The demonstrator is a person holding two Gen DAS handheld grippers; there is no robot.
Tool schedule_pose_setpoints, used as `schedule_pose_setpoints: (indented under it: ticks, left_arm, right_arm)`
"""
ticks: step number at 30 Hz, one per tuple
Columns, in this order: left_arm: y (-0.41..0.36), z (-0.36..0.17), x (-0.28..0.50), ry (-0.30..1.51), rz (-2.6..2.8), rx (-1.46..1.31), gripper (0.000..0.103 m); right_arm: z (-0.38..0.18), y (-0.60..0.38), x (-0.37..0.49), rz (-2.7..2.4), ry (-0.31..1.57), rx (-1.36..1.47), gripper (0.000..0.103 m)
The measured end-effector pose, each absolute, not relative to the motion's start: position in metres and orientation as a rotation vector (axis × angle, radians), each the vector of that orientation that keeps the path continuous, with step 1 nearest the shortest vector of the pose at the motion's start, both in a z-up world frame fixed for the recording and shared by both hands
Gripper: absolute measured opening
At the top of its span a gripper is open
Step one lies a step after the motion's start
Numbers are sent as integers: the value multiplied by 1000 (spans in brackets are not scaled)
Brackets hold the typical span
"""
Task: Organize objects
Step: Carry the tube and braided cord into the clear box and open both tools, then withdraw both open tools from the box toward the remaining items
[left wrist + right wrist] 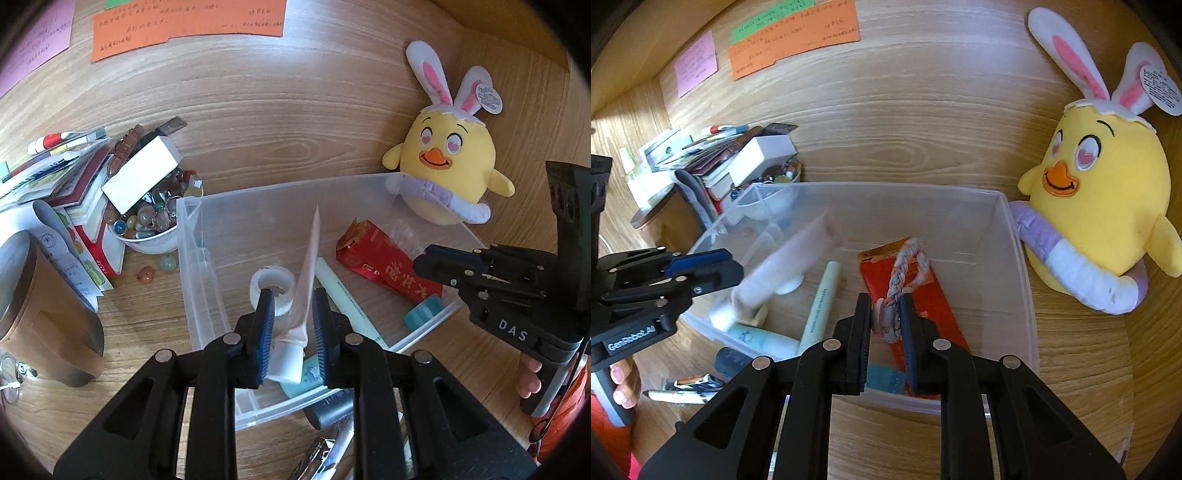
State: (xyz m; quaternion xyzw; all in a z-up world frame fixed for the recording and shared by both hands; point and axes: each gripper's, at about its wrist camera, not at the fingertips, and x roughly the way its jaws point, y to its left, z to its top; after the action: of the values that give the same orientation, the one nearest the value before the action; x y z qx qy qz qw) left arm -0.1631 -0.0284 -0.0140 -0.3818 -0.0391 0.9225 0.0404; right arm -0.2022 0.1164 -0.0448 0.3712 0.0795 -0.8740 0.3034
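A clear plastic bin (pixel 280 192) (pixel 1019 258) sits on the wooden desk. My left gripper (pixel 293 295) (pixel 733 264) is shut on a white squeeze tube (pixel 308 258) (pixel 786 266), held over the bin's left half with its cap down and its flat end up. Over the bin's front, my right gripper (pixel 885 299) (pixel 424 256) is shut on a pastel braided cord (pixel 905 269), which loops up above a red packet (pixel 923 302) (pixel 384 262). Also in the bin are a clear tape roll (pixel 271 286), a pale green pen (pixel 340 295) (pixel 822 295) and a teal tape roll (pixel 423 314).
A yellow plush chick (pixel 447 162) (pixel 1100 199) leans at the bin's right rear corner. Left of the bin are a bowl of stones (pixel 151 221), a white box (pixel 142 173), stacked booklets (pixel 66 184) and a brown lidded jar (pixel 37 295). A dark tube (pixel 328 410) and pens (pixel 683 391) lie in front.
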Motion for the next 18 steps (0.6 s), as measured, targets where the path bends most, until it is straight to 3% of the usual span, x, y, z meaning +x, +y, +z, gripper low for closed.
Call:
schedule_pose_setpoints:
  ticks: [7, 18]
  left_arm:
    - [-29, -1, -152, -133, 2839, -1125, 25]
    - [-28, 21, -113, -81, 2929, -1029, 76]
  right_arm:
    - [-40, 113, -193, -2314, 254, 973, 30]
    - [-13, 125, -165, -2304, 236, 898, 49]
